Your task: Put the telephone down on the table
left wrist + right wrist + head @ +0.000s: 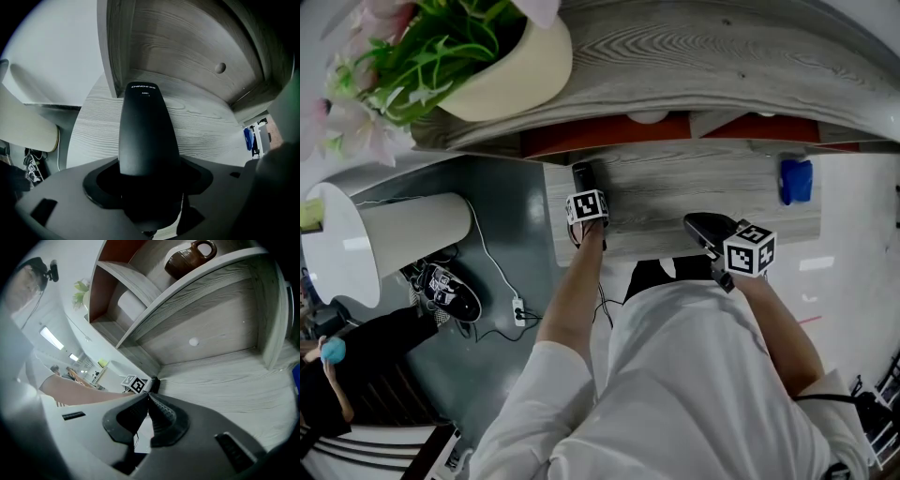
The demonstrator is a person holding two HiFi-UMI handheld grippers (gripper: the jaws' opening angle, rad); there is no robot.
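Observation:
The black telephone handset (147,136) stands steeply between the jaws of my left gripper (149,179), its far end down by the pale wood-grain table (206,129) near the corner of an upright panel. In the head view the handset (582,174) pokes out beyond the left gripper (584,187) at the table's left end. The jaws sit wide around the handset's body and hold it. My right gripper (149,398) hovers over the table's near edge (656,246), jaws closed together, nothing in them. The head view shows the right gripper (709,228) to the right of the left one.
A blue object (796,181) lies at the table's right end. A wooden shelf (694,56) overhangs the table, with a potted plant (511,66) on it and a brown jug (187,256) higher up. Left of the table stand a white cylinder (403,230), shoes (450,292) and cables.

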